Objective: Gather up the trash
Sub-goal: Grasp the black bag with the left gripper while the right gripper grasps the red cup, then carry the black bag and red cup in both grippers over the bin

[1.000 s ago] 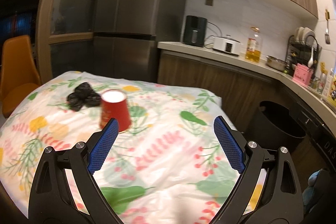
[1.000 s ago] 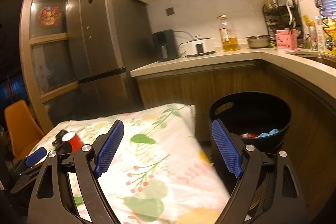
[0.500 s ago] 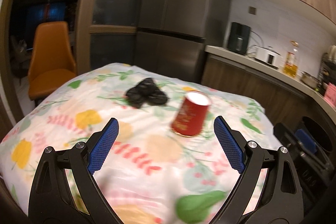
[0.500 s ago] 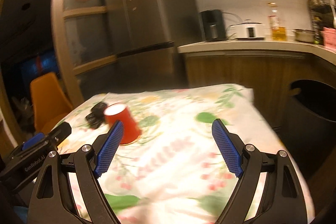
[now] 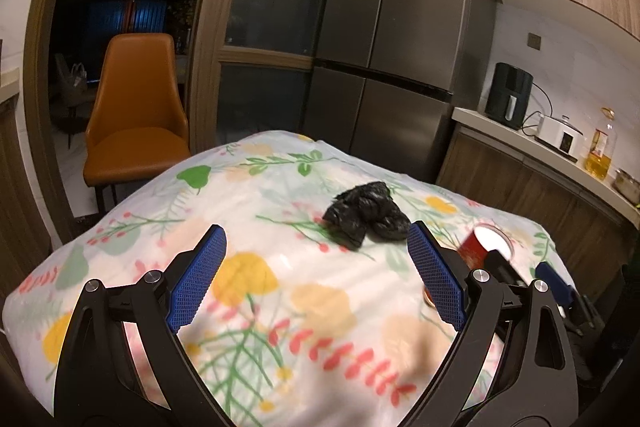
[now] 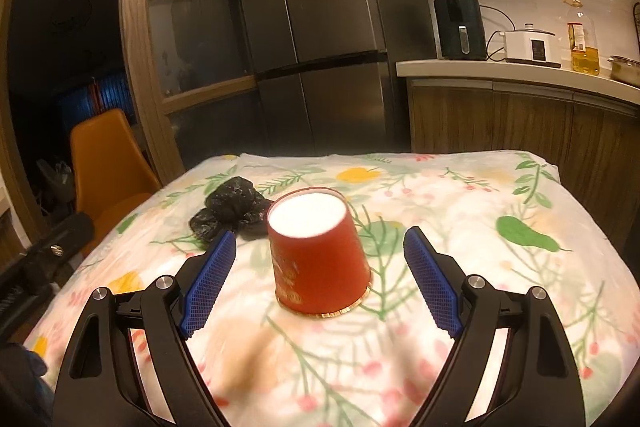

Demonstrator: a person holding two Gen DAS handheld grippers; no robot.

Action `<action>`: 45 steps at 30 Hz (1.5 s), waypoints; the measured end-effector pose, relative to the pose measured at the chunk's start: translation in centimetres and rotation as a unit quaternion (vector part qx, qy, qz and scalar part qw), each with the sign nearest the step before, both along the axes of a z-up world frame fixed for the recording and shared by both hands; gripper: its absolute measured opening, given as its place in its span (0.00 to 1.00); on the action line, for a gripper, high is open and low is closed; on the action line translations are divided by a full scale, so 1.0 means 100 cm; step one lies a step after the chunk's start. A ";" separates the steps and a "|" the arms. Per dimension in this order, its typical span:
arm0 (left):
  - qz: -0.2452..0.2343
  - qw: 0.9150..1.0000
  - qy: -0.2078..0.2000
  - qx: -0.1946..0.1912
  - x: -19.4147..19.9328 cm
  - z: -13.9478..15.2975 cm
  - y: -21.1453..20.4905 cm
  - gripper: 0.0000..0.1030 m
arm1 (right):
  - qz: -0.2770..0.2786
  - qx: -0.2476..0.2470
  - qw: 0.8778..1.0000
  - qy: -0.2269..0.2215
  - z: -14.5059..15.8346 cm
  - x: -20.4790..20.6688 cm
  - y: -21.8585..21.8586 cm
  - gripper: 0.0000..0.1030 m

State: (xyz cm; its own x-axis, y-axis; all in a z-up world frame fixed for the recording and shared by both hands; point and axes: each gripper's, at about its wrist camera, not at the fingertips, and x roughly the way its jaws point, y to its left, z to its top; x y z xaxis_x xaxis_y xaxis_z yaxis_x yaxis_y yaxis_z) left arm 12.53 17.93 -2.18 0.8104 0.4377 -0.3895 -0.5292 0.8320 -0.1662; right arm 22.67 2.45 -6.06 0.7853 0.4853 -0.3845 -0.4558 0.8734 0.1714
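Orange chair [image 6: 108,163]: stands off the far-left corner of the table, out of the work.

Left gripper [image 5: 316,279]: jaws spread wide with nothing between them, held low over the floral tablecloth [image 5: 280,307] and aimed a little to the left of the black bag.

Crumpled black bag [image 6: 232,209]: one piece of the trash, lying on the cloth towards the far side of the table. In the left wrist view it sits just ahead of the right-hand blue pad [image 5: 434,277], so it is off centre for that gripper.

Red paper cup [image 6: 318,255]: the other piece of trash, standing upside down on the cloth, just beside the bag and nearer to us.

Right gripper [image 6: 320,279]: jaws wide apart and empty, lined up squarely on the cup, which shows between the two pads but beyond their tips, touched by neither.

Step in hand: by my reading, the approach. Each hand is picking its own item, and nothing is gripped yet.

Next move, right side: push forward until the pads flank the cup wall, then close gently, since thin paper would likely crush.

Next move, left side: swing right to centre on the bag, then dip and pinch the loose plastic.

Kitchen counter [image 6: 520,73]: along the right, with appliances and an oil bottle, not involved.
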 end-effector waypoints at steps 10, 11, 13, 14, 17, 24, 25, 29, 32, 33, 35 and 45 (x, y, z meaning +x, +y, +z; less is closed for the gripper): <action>-0.015 1.000 0.006 -0.007 0.046 -0.008 0.022 0.88 | -0.010 0.001 1.000 0.027 -0.009 0.029 0.012 0.77; -0.016 1.000 0.010 -0.006 0.052 -0.009 0.023 0.88 | -0.009 0.001 0.999 0.030 -0.010 0.030 0.013 0.75; -0.020 1.000 0.017 -0.007 0.061 -0.012 0.023 0.88 | -0.005 0.000 0.999 0.042 -0.013 0.035 0.014 0.64; -0.023 0.999 0.022 -0.009 0.069 -0.013 0.024 0.88 | -0.003 0.001 0.999 0.047 -0.015 0.037 0.014 0.61; -0.030 0.999 0.028 -0.009 0.084 -0.016 0.026 0.88 | 0.000 0.009 0.999 0.048 -0.015 0.038 0.011 0.59; -0.050 0.998 0.043 -0.024 0.124 -0.027 0.029 0.88 | -0.014 0.018 0.999 0.023 -0.005 0.025 -0.011 0.58; -0.053 0.997 0.047 -0.028 0.129 -0.029 0.030 0.88 | -0.015 0.019 1.000 0.019 -0.003 0.023 -0.014 0.58; -0.062 0.995 0.065 -0.044 0.151 -0.039 0.036 0.85 | -0.022 0.025 0.999 0.009 0.004 0.016 -0.031 0.58; -0.067 0.992 0.092 -0.056 0.164 -0.048 0.039 0.70 | -0.025 0.029 0.999 0.007 0.008 0.014 -0.041 0.58; -0.072 0.990 0.105 -0.062 0.169 -0.052 0.040 0.63 | -0.024 0.029 0.999 0.005 0.009 0.013 -0.042 0.58; -0.076 0.988 0.119 -0.068 0.174 -0.057 0.041 0.52 | -0.023 0.028 0.999 0.002 0.011 0.011 -0.045 0.58; -0.092 0.990 0.086 -0.066 0.155 -0.046 0.033 0.28 | -0.027 0.029 0.999 -0.005 0.018 0.000 -0.063 0.58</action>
State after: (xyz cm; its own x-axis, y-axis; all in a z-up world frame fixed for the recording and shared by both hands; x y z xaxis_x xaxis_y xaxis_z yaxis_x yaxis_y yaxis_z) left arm 28.04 21.23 -6.81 0.7882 0.2256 -0.5725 -0.4009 0.8941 -0.1997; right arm 22.66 -3.83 -4.29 0.8150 0.4630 -0.3484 -0.4102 0.8857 0.2175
